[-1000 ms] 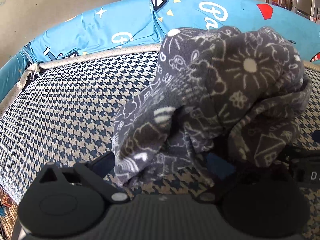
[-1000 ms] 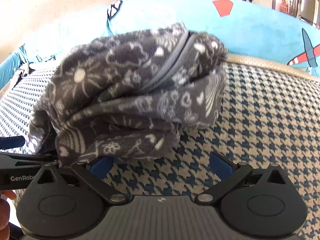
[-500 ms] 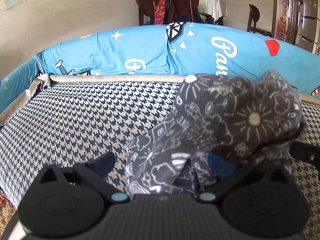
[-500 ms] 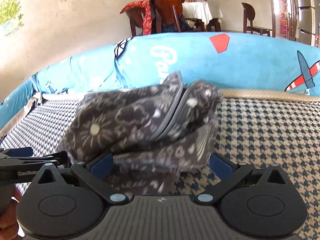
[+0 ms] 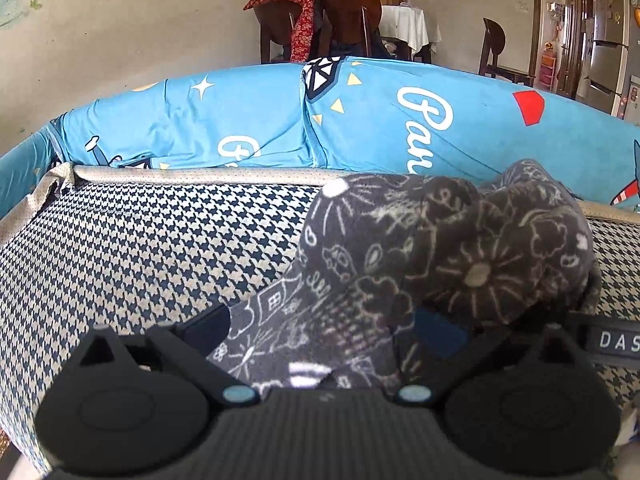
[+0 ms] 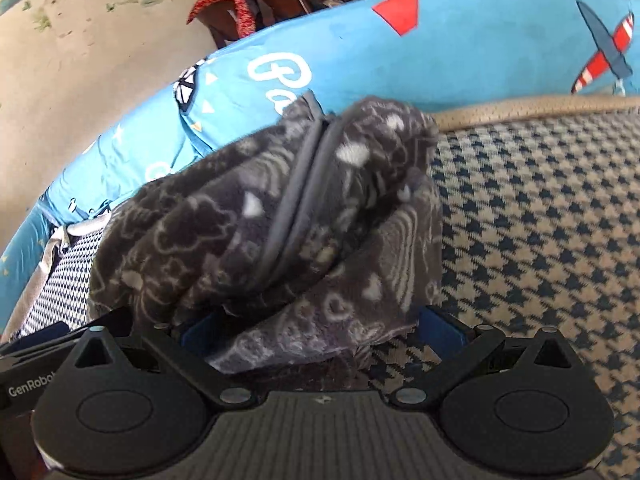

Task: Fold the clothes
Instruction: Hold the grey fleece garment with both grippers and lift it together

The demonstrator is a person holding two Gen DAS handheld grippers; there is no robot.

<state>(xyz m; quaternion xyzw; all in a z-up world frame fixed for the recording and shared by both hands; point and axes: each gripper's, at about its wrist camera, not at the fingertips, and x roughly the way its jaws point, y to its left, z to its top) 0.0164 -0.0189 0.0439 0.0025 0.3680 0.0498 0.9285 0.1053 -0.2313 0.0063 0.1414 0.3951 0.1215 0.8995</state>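
Under your grippers runs a wide cushion in navy-and-beige houndstooth fabric, edged by pale beige piping along its far side. Bunched on it sits 1 dark grey fleece garment with white doodle print, its grey ribbed trim showing.

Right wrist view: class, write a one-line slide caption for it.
Bunched grey patterned fleece garment draped over the wide-spread right tool, above a houndstooth cushion.

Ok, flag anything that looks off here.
The garment is a crumpled bundle, not laid flat, bunched between both grippers. At the sofa's far left corner, the houndstooth cover's beige edge is rucked up. Nothing looks torn or spilled.
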